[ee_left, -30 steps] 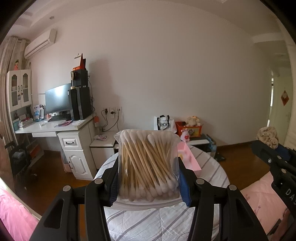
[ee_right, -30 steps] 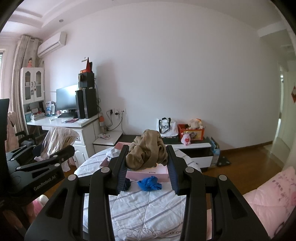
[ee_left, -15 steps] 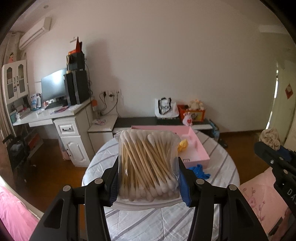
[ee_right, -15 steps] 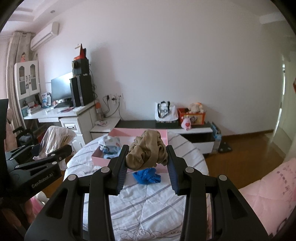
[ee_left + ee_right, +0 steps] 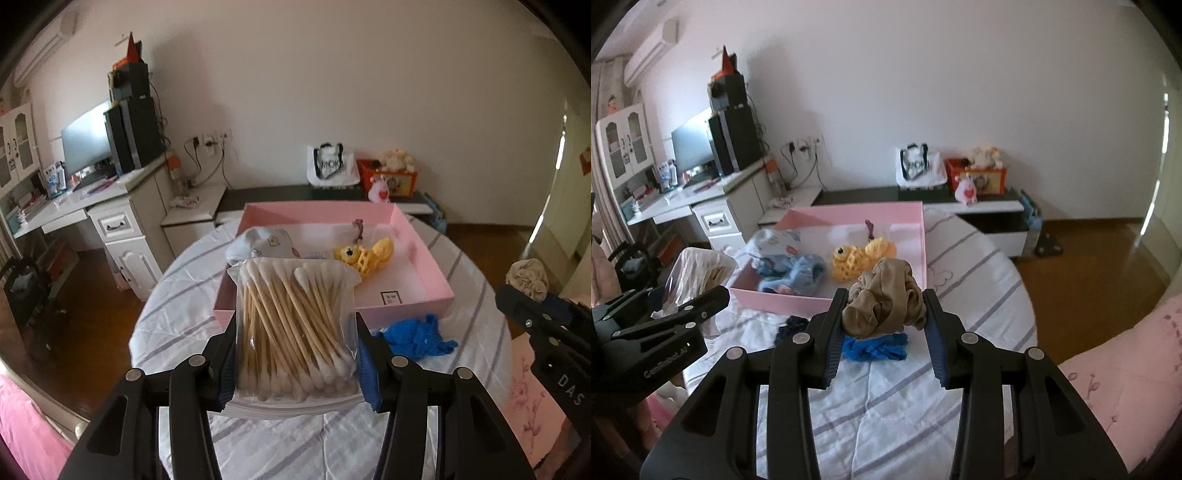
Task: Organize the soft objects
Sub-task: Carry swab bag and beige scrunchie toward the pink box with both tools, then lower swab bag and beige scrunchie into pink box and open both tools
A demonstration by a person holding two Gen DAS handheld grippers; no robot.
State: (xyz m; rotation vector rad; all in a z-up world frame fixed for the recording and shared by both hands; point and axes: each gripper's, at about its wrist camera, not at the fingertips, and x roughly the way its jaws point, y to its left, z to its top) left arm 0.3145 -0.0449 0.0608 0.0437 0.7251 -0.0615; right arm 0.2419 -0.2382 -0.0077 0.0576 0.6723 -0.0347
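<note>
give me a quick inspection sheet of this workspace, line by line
surface: round table under a white striped cloth
job's things: pink box holds a yellow plush toy and pale blue clothes; blue cloth lies on the table in front of the box
clutter: nothing seen
grippers: left gripper shut on a bag of cotton swabs; right gripper shut on a bunched tan cloth
cables: plugs and wires at the wall sockets
surroundings: desk with monitor, low cabinet, wooden floor
</note>
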